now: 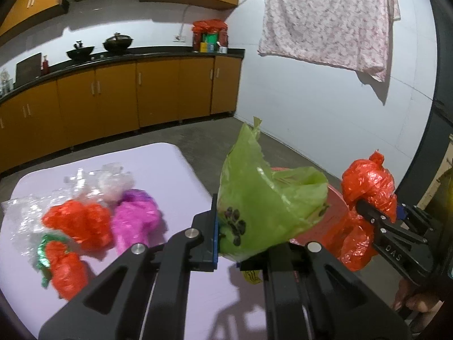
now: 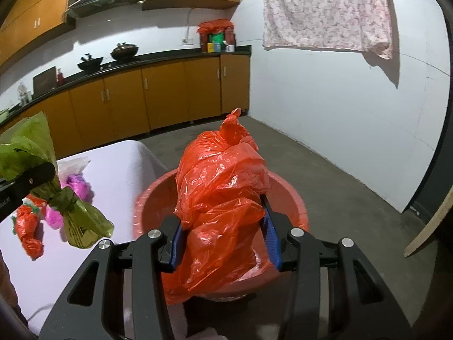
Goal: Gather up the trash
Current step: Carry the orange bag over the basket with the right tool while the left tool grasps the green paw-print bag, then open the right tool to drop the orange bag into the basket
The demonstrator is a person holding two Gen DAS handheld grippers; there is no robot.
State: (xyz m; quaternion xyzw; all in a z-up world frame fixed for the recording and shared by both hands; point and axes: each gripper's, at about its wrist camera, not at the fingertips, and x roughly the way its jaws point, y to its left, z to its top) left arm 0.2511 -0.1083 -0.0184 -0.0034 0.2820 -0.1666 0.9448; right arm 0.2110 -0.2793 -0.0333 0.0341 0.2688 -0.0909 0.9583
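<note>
Two handheld grippers each hold a crumpled plastic bag over a red basin beside a lavender table.

The left gripper [image 1: 226, 238] is clamped on a green bag [image 1: 263, 195] printed with black paw marks, at the table's edge. The right gripper [image 2: 223, 243] pinches an orange bag [image 2: 220, 195] directly above the red basin [image 2: 291, 198]. On the lavender table [image 1: 167, 164] lie more crumpled bags: orange [image 1: 82, 221], magenta [image 1: 136, 218] and clear [image 1: 19, 218].

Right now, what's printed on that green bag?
Black paw prints on the green plastic bag, clearest in the left wrist view, held in the left gripper.
</note>
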